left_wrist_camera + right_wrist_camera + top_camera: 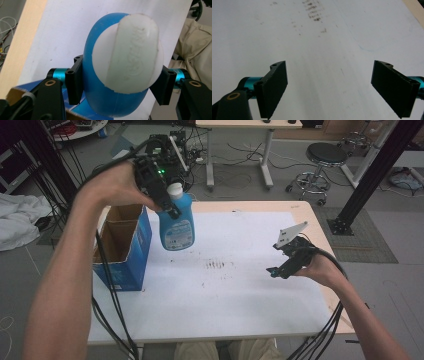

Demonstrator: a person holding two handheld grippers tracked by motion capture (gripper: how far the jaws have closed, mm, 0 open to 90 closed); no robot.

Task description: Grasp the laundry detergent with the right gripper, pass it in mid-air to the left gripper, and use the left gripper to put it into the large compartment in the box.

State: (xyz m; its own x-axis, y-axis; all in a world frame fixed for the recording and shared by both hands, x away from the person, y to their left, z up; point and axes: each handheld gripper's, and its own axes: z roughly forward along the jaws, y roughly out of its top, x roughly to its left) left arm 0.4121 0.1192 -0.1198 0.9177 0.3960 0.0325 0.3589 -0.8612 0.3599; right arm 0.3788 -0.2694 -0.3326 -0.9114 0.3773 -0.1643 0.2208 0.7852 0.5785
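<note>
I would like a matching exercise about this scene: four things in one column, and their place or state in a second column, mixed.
Things:
1. blue bottle
2. cardboard box
3. right gripper
4. dark smudges

Places or states:
A. open, nothing between its fingers
B. on the white sheet, mid-table
C. held in the air by the left gripper
D. standing open at the table's left edge

Pairs: 1-C, 2-D, 3-A, 4-B

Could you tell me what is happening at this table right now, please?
A person works with two handheld grippers. The left gripper is shut on a blue plastic bottle with a white cap, held in the air beside an open blue cardboard box. The right gripper is open and holds nothing over the white table sheet.
</note>
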